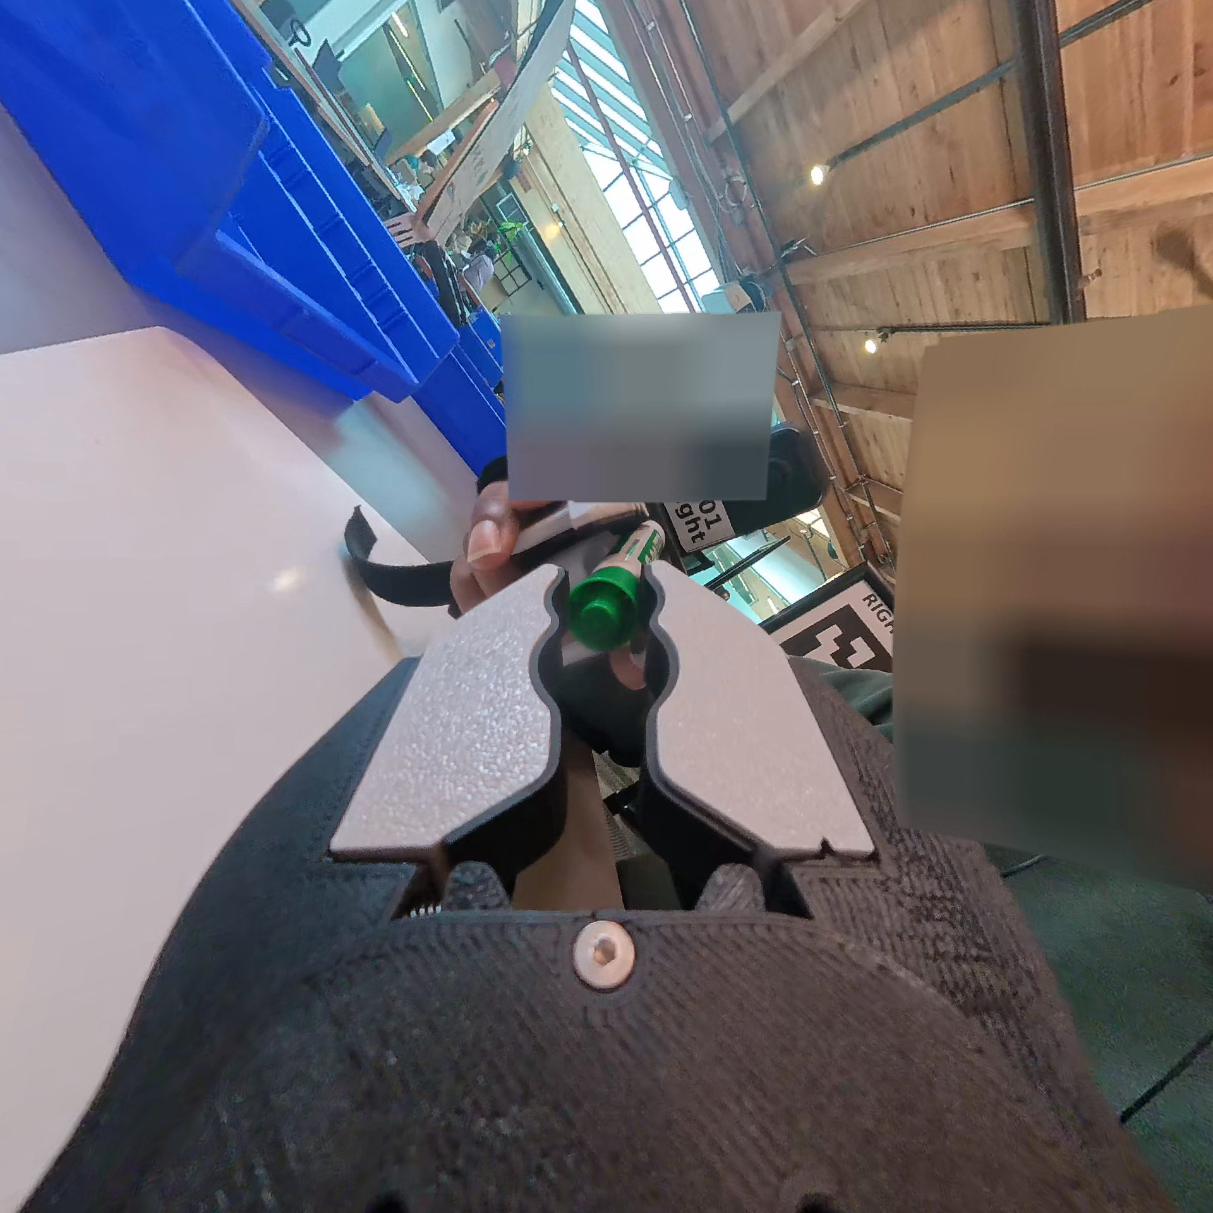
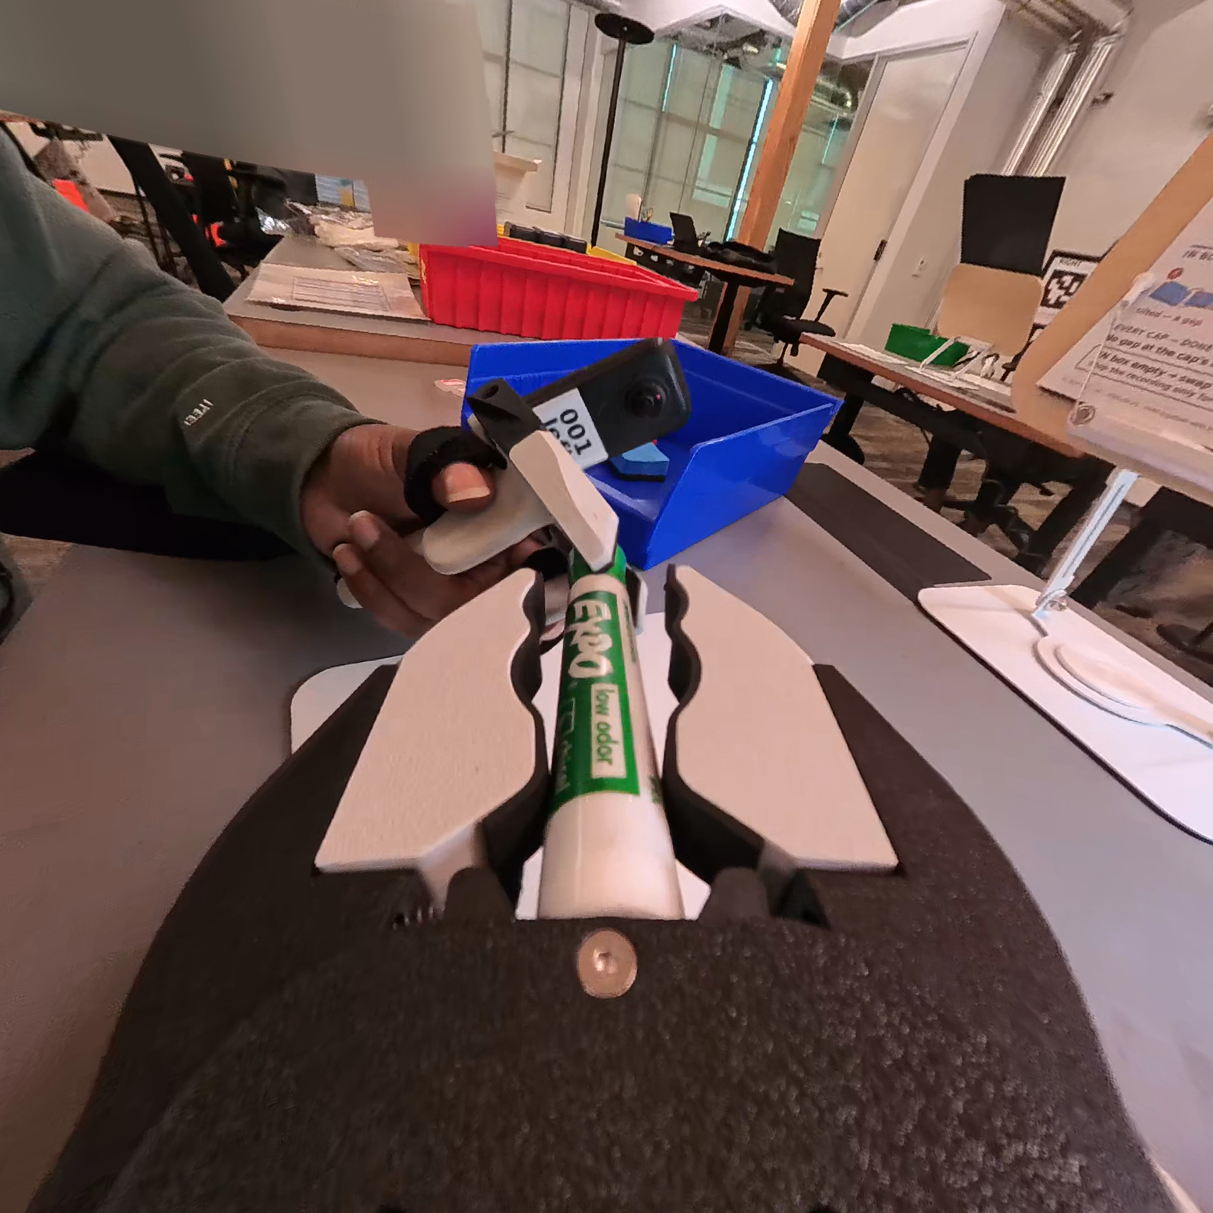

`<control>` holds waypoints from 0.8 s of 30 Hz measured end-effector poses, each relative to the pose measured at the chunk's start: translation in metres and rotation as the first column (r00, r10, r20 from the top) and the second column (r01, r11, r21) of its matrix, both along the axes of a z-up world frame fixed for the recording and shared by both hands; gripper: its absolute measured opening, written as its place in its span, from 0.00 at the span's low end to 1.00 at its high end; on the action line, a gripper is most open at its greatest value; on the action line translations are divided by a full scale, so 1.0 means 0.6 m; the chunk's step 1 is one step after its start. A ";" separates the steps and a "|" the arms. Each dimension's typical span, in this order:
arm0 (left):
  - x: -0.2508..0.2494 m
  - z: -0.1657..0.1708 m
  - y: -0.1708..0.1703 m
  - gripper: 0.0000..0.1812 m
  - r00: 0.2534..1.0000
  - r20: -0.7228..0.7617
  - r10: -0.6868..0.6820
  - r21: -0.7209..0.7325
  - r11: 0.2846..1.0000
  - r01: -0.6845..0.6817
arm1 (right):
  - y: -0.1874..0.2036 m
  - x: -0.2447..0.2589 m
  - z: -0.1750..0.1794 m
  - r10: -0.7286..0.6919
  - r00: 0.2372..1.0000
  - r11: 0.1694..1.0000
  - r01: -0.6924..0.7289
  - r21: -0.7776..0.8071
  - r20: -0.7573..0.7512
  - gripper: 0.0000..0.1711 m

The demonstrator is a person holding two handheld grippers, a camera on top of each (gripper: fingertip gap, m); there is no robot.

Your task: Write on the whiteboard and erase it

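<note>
A green-and-white marker (image 2: 600,722) lies lengthwise between the fingers of my right gripper (image 2: 604,584), which is shut on its barrel. My left gripper (image 1: 604,591) is shut on the marker's green cap (image 1: 600,610). In the right wrist view the left gripper (image 2: 594,545) is held by a hand and meets the marker's far end. A white board (image 2: 308,709) lies on the grey table under my right gripper and also shows in the left wrist view (image 1: 131,558). A blue eraser (image 2: 640,459) lies in a blue bin (image 2: 742,472).
A red bin (image 2: 545,295) stands on a table behind. A paper sheet on a white stand (image 2: 1050,650) is at the right. Blue bins (image 1: 276,216) stand beside the board. A person's green sleeve (image 2: 131,367) reaches in from the left. The tips of both grippers are at nearly the same place.
</note>
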State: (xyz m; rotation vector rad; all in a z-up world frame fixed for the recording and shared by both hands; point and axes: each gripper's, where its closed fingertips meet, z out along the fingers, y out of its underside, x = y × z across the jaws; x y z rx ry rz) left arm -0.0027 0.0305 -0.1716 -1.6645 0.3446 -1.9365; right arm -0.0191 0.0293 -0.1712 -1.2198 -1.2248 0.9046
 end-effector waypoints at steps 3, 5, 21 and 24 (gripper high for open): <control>0.002 -0.004 0.000 0.12 1.000 0.008 0.001 -0.027 1.000 -0.001 | 0.001 0.001 0.005 -0.012 1.000 1.000 0.012 0.015 -0.022 0.21; 0.002 -0.006 0.000 0.12 1.000 0.002 0.002 -0.028 1.000 -0.002 | 0.000 0.001 0.003 -0.006 1.000 1.000 0.006 -0.002 -0.027 0.20; -0.006 0.036 0.001 0.11 0.999 0.021 0.024 0.047 0.999 -0.025 | -0.004 -0.003 0.034 0.015 0.991 0.982 -0.040 -0.187 -0.131 0.19; -0.006 0.043 -0.004 0.11 1.000 0.013 0.009 0.073 0.997 -0.010 | -0.008 -0.003 0.040 0.037 0.992 0.979 -0.061 -0.194 -0.125 0.19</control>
